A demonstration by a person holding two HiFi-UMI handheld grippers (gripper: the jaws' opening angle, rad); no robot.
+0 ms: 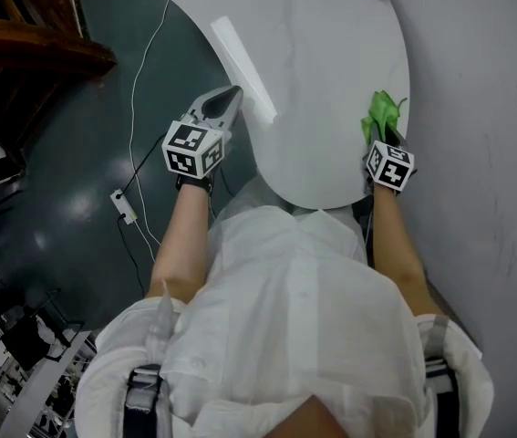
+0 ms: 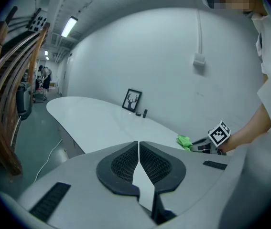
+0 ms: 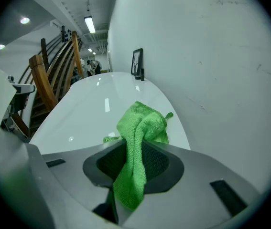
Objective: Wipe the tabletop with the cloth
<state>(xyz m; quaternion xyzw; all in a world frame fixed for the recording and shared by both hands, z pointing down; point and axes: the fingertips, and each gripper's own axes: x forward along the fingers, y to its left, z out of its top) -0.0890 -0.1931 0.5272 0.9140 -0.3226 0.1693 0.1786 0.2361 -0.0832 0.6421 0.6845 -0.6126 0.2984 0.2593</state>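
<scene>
Left gripper (image 1: pixel 228 97): jaws together, nothing between; left forearm (image 1: pixel 180 245) bare, stretched forward.
Right gripper (image 1: pixel 382 138): jaws clamped on green cloth (image 3: pixel 142 123); right forearm (image 1: pixel 395 243) bare, stretched forward.

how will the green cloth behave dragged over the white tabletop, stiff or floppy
Probably floppy: the green cloth folds and droops where the right gripper pinches it. Likely light, held by one pinch. On the glossy tabletop it may slide and bunch rather than stay flat.
</scene>
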